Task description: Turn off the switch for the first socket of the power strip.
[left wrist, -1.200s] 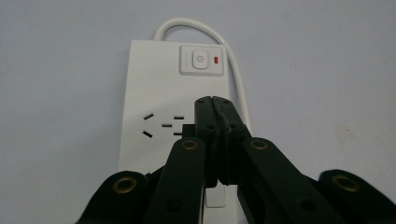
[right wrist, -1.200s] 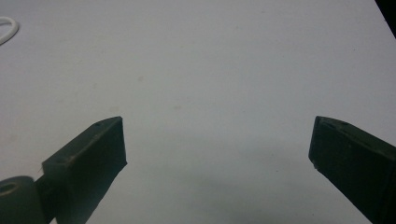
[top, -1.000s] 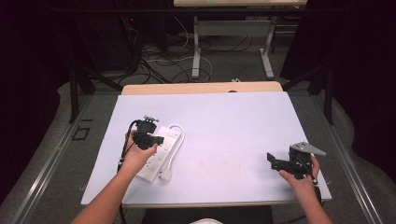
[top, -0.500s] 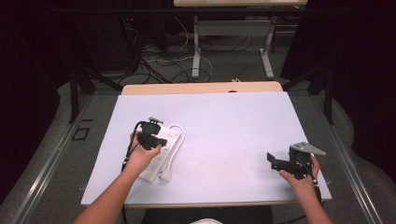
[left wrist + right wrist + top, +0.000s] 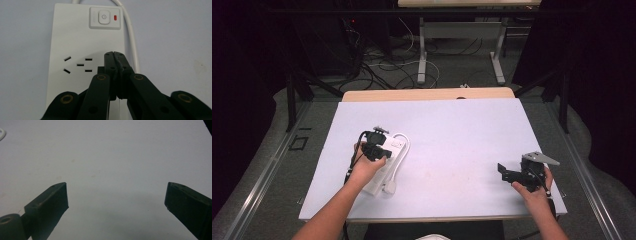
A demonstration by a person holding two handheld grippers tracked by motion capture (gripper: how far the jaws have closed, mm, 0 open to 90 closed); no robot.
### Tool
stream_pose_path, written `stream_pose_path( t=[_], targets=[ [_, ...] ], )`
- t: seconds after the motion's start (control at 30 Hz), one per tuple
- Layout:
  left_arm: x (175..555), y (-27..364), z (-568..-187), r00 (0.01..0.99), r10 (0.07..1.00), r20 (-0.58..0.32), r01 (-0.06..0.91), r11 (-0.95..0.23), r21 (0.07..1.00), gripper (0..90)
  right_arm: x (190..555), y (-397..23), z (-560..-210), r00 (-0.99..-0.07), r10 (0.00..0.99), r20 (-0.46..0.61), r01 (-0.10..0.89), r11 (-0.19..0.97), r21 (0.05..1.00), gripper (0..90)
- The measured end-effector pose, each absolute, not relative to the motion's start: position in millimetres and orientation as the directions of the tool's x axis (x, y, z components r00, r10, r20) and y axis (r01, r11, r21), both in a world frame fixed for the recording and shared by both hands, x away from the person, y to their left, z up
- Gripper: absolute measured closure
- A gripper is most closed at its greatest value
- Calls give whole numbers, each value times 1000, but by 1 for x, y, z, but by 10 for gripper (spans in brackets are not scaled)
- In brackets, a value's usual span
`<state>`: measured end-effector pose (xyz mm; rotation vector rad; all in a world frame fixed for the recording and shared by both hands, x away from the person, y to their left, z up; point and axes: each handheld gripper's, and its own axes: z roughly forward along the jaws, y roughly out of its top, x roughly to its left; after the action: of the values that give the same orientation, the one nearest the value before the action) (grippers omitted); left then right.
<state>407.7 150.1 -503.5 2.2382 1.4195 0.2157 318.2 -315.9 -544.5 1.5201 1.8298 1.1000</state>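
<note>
Hovering over the white plastic power strip, the left gripper has its two black jaws pressed together with nothing between them. The tips lie just short of the round power button and the small red indicator at the strip's far end, so the button sits straight ahead along the strip's long axis. In the high view the strip lies near the left edge of the pale table, its white cord looping back to a plug. The right gripper, jaws wide apart, waits near the right front corner, much farther off. No brand; just a power symbol on the button.
</note>
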Motion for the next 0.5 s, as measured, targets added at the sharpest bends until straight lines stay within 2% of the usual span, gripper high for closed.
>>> stream_pose_path(
  t=[0.5],
  targets=[
    [409,149,-508,445,888,-115,822,-354,446,899,320,-316,-545,-246,963,107,549,48,834,4]
  ],
)
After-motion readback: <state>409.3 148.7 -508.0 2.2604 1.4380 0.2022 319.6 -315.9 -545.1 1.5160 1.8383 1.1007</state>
